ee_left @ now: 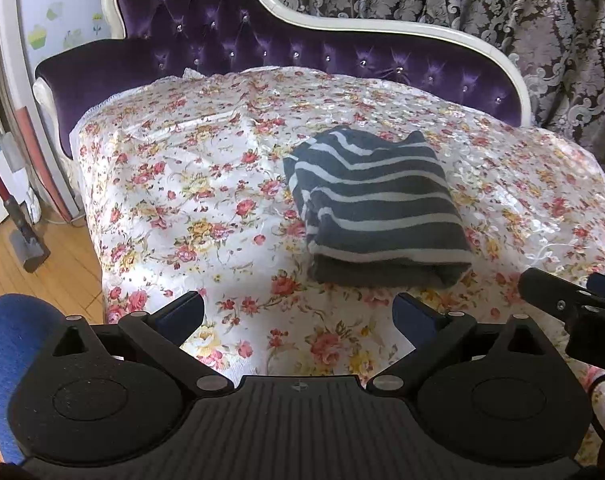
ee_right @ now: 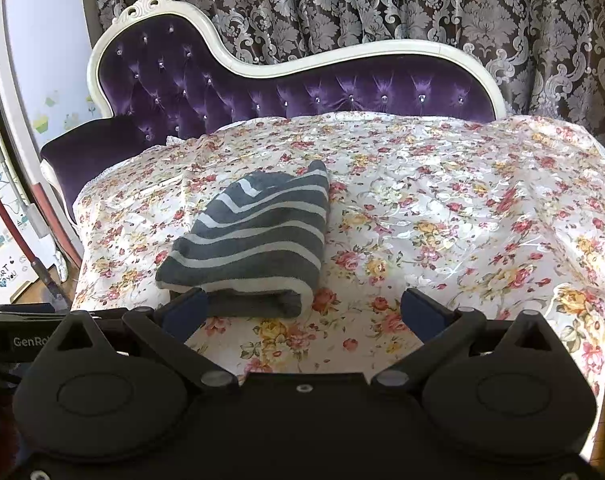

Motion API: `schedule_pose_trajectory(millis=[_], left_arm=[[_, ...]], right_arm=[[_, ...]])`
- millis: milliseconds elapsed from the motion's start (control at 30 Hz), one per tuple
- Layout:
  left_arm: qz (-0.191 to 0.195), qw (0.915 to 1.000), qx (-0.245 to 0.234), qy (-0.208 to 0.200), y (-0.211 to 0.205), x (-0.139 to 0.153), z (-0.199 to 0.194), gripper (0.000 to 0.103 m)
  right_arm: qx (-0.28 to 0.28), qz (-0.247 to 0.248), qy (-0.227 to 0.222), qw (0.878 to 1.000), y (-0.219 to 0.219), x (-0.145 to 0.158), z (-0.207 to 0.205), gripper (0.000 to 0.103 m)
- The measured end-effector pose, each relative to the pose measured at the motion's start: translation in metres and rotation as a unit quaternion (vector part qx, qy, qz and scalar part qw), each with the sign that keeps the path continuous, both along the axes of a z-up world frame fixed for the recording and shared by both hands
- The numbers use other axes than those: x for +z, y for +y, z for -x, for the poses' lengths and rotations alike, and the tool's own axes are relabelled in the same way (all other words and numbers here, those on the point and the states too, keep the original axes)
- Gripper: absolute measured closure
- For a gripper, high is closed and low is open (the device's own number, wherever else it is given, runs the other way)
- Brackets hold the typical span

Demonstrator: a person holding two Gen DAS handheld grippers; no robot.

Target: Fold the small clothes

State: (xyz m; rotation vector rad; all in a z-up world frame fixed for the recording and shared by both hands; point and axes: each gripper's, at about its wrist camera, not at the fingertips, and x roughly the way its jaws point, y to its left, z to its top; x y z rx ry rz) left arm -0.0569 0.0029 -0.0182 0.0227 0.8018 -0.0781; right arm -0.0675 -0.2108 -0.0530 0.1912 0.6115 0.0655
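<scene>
Lying folded on the floral cover (ee_left: 206,184) of a purple chaise (ee_left: 206,32), the striped top (ee_left: 374,204) sits ahead of both tongs, apart from them and held by neither. The left tongs (ee_left: 298,312) are spread wide and empty, low over the cover, with the top ahead and a little to their right. The right tongs (ee_right: 304,312) are equally wide and empty; in their view the top (ee_right: 254,236) lies ahead and to the left, its rolled near edge just beyond the left finger (ee_right: 186,312), though whether they touch I cannot tell. The fold looks finished, so the risk now is undoing it. A finger sweeping sideways could catch that near edge and drag the upper layer off. A pinch taken too shallow would lift one layer only and let the bundle open. The cover is glossy and loosely draped, so a push could slide it and the top with it. Both tongs sit close together, and could knock one another.
</scene>
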Motion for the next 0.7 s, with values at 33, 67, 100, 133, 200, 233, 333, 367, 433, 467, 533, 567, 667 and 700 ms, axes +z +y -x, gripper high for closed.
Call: schedule_pose_trajectory(millis=[33, 67, 100, 133, 200, 233, 333, 367, 433, 467, 533, 567, 667, 700], left_arm=[[0.0, 1.0, 0.0, 0.001, 0.0, 0.0, 0.0, 0.001], [0.0, 1.0, 0.0, 0.001, 0.0, -0.001, -0.001, 0.001], [0.0, 1.0, 0.0, 0.002, 0.001, -0.001, -0.001, 0.001], [0.0, 1.0, 0.0, 0.002, 0.001, -0.001, -0.002, 0.001], [0.0, 1.0, 0.0, 0.002, 0.001, -0.001, -0.002, 0.001], [0.0, 1.0, 0.001, 0.002, 0.001, -0.001, -0.002, 0.001], [-0.001, 1.0, 0.0, 0.003, 0.001, -0.001, -0.003, 0.001], [-0.001, 1.0, -0.001, 0.003, 0.001, -0.001, -0.003, 0.001], [-0.001, 1.0, -0.001, 0.005, 0.002, -0.002, -0.004, 0.001], [-0.001, 1.0, -0.001, 0.006, 0.003, -0.002, -0.005, 0.001], [-0.002, 1.0, -0.001, 0.007, 0.002, -0.003, -0.006, 0.001], [-0.002, 1.0, -0.001, 0.008, 0.003, -0.003, -0.007, 0.001], [-0.002, 0.9999, -0.001, 0.01, 0.003, -0.004, -0.008, 0.001], [-0.003, 0.9999, -0.002, 0.01, 0.003, -0.004, -0.008, 0.001]], right_arm=[[0.0, -0.002, 0.002, 1.0, -0.001, -0.001, 0.0, 0.001], [0.0, -0.003, 0.004, 1.0, -0.001, -0.001, -0.001, 0.001], [0.001, -0.005, 0.005, 1.0, -0.002, -0.002, -0.002, 0.001], [0.001, -0.007, 0.008, 1.0, -0.002, -0.002, -0.003, 0.001], [0.002, -0.009, 0.01, 1.0, -0.002, -0.003, -0.004, 0.001], [0.002, -0.009, 0.011, 1.0, -0.001, -0.004, -0.005, 0.001], [0.004, -0.01, 0.015, 1.0, -0.001, -0.004, -0.007, 0.001], [0.004, -0.01, 0.016, 1.0, -0.001, -0.005, -0.007, 0.001], [0.005, -0.011, 0.018, 1.0, 0.0, -0.005, -0.008, 0.001], [0.006, -0.012, 0.019, 1.0, 0.0, -0.005, -0.009, 0.001], [0.006, -0.013, 0.021, 1.0, 0.001, -0.006, -0.01, 0.001], [0.007, -0.013, 0.022, 1.0, 0.001, -0.006, -0.011, 0.001], [0.008, -0.014, 0.026, 1.0, 0.002, -0.008, -0.012, 0.001], [0.008, -0.014, 0.027, 1.0, 0.002, -0.008, -0.012, 0.001]])
